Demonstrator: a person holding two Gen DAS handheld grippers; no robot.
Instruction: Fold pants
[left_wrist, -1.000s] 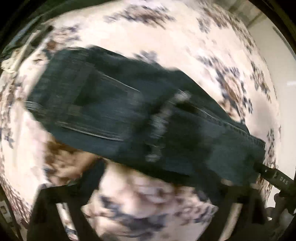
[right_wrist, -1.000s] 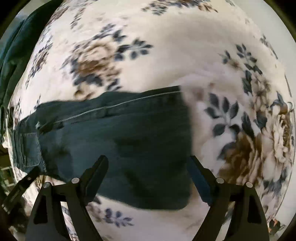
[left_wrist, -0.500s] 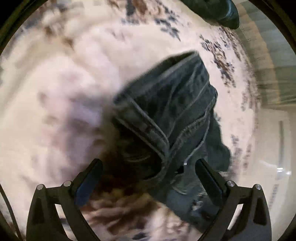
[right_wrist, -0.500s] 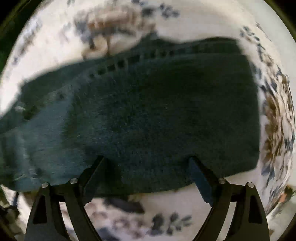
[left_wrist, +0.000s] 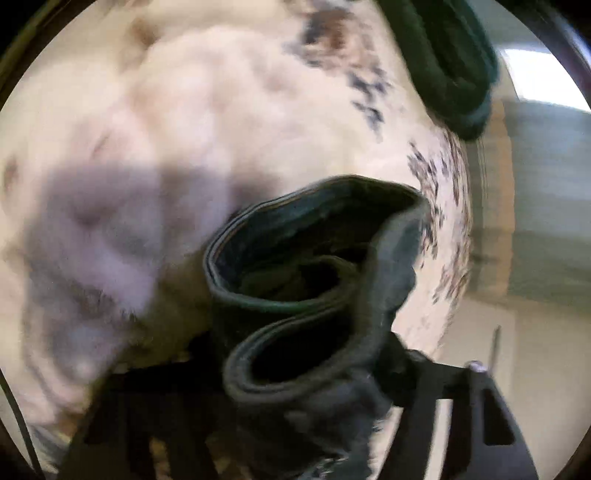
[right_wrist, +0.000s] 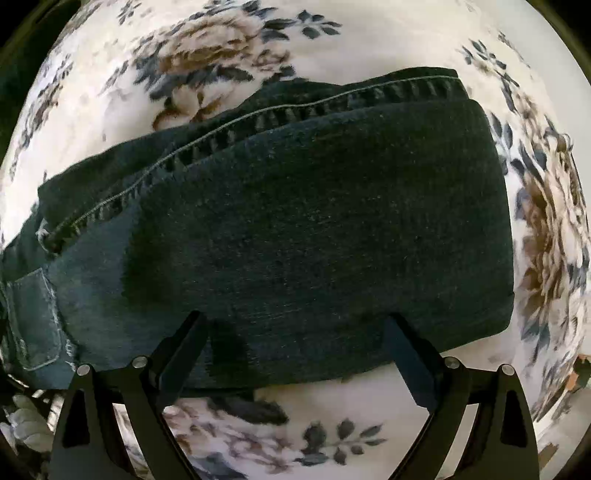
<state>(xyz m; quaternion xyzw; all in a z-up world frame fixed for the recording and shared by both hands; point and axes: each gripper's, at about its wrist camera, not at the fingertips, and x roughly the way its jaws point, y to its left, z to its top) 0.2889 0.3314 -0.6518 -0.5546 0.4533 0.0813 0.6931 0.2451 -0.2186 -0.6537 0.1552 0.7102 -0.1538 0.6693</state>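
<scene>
Pants (right_wrist: 295, 229) lie folded on the floral blanket (right_wrist: 229, 48). Your left gripper (left_wrist: 299, 354) is closing around their bunched waistband; your right gripper (right_wrist: 295, 347) is opening, grasping nothing.

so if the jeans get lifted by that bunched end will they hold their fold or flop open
Likely flop: the jeans are soft denim, and the end bunched between the closing left gripper curls in loose rolls. The thick seams suggest some weight, so the free end should sag. The fleecy floral blanket probably adds drag.
</scene>
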